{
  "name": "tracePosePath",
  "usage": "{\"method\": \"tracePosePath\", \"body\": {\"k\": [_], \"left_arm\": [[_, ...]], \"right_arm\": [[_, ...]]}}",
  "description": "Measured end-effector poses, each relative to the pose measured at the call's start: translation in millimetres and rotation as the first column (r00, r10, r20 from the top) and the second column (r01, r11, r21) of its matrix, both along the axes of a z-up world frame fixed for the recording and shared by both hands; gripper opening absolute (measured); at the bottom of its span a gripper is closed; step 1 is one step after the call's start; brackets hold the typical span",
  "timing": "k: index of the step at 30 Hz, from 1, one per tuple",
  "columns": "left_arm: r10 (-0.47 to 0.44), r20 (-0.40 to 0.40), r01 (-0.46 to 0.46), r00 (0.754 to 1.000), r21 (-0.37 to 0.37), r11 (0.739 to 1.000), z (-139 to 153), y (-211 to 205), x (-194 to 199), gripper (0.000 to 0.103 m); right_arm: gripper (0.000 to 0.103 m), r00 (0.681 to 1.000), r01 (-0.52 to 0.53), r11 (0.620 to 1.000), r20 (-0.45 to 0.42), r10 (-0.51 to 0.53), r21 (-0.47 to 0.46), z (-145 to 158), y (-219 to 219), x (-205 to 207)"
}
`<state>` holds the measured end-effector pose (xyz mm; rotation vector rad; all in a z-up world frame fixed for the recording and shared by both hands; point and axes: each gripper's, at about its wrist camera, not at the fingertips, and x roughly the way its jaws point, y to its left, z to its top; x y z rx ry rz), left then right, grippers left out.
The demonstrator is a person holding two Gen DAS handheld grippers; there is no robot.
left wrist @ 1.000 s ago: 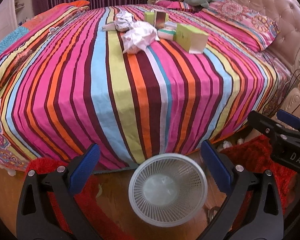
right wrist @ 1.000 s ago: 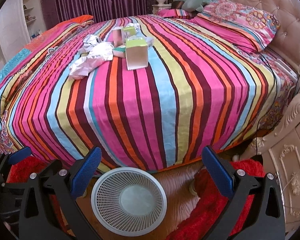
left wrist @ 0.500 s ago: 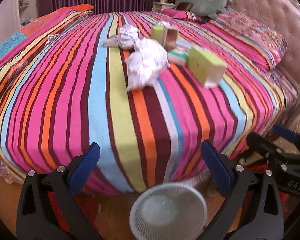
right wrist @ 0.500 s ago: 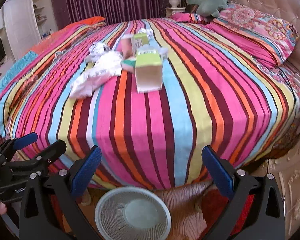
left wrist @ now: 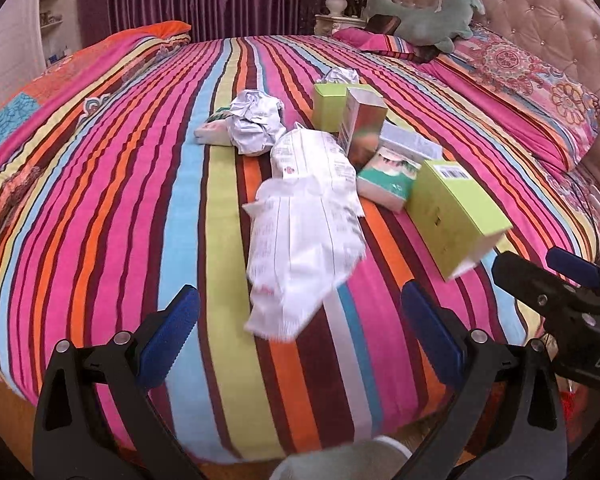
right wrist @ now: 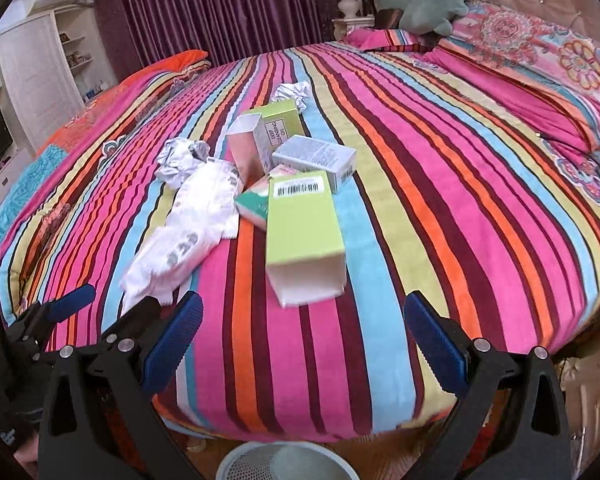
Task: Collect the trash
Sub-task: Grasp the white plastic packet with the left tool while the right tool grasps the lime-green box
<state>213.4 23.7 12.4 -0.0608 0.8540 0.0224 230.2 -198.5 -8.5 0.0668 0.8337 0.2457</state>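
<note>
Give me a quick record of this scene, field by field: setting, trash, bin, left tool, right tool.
setting: striped bedspread
trash: white crumpled wrapper, green box lying on its side, grey box, paper ball, all clustered mid-bed
bin: white mesh basket on the floor below the bed edge
left tool: open, empty, facing the wrapper
right tool: open, empty, facing the green box

5 boxes (right wrist: 306, 232), 3 paper wads (left wrist: 256, 124), 1 wrapper (left wrist: 308, 232), 1 basket (right wrist: 284, 460)

Multicolour striped bedspread (left wrist: 140, 200), lime-green box (right wrist: 304, 224)
</note>
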Motion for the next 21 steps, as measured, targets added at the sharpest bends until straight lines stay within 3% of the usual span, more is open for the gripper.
{"method": "tracePosePath", "body": {"k": [18, 20, 21], "left_arm": [[0.010, -0.066, -0.009, 0.998, 0.026, 1.000, -28.1, 0.7, 64.2, 0.097], [0.016, -0.076, -0.013, 0.997, 0.042, 0.999, -31.1, -0.2, 67.4, 0.096], [0.017, -0.082, -0.013, 0.996, 0.045, 0.999, -32.8, -0.3, 68.7, 0.086]], "right_arm": [[0.096, 0.994, 0.005, 0.998, -0.112, -0.011, -0.055, -28.1, 10.4, 73.4], [0.095, 0.992, 0.000, 0.999, -0.124, -0.006, -0.048, -31.5, 10.0, 76.6], [0.091, 0.992, -0.005, 0.999, -0.130, -0.001, -0.046, -33.0, 10.2, 77.6]]}}
